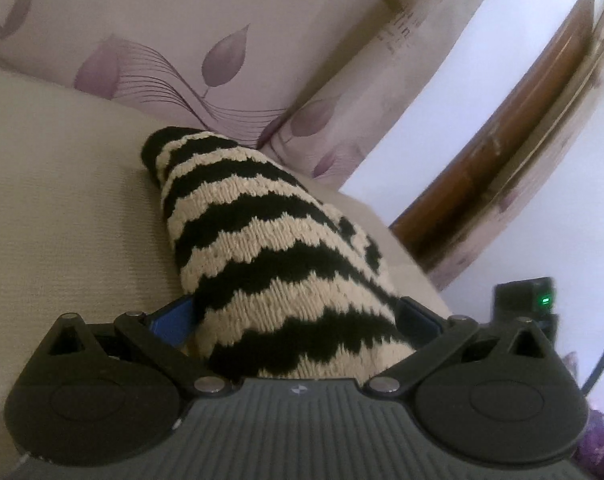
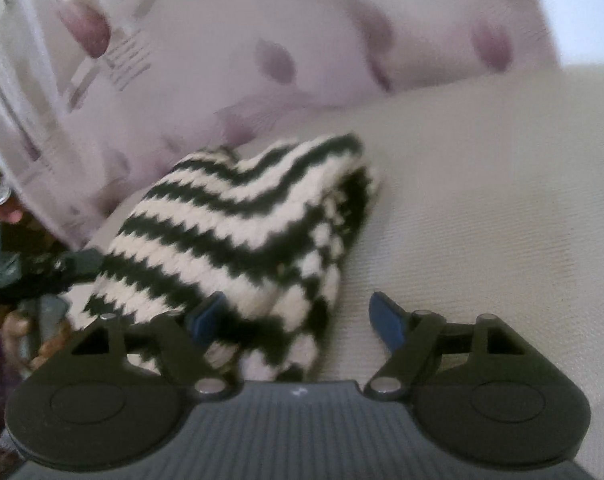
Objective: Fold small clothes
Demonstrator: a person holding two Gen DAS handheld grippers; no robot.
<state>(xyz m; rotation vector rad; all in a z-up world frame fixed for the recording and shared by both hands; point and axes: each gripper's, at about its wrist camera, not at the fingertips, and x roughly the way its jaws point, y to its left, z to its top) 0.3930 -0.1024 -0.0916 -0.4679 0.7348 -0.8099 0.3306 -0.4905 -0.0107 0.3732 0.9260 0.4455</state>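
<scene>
I've got the striped knit (image 1: pixel 261 248) bunched up on the cream sofa seat (image 1: pixel 61 200), black and cream zigzag bands running across it, the flowered back cushion (image 1: pixel 141 40) behind it along the top of the frame. In my left wrist view the knit fills the middle and runs right down into my left tool (image 1: pixel 297 320); the blue pads (image 1: pixel 169 320) sit wide, one on each side of the fabric, and the cloth looks wedged between them, so I read that tool as clamped on the knit, though the contact itself is buried under the wool. In the right wrist view the same garment lies doubled over, a folded edge showing at centre right, and my right tool (image 2: pixel 297 320) stands apart: one blue pad is against the knit at lower centre, the other is out over bare sofa to the right, clear of the cloth, pressing nothing. My left tool shows as a dark shape at the left edge of that frame. I'd say I'm mid-fold, one layer over and the right side released. Next call, as I judge it: lay the left end down flat so the edges line up, then let go without dragging the loose knit, which will snag and stretch easily.
</scene>
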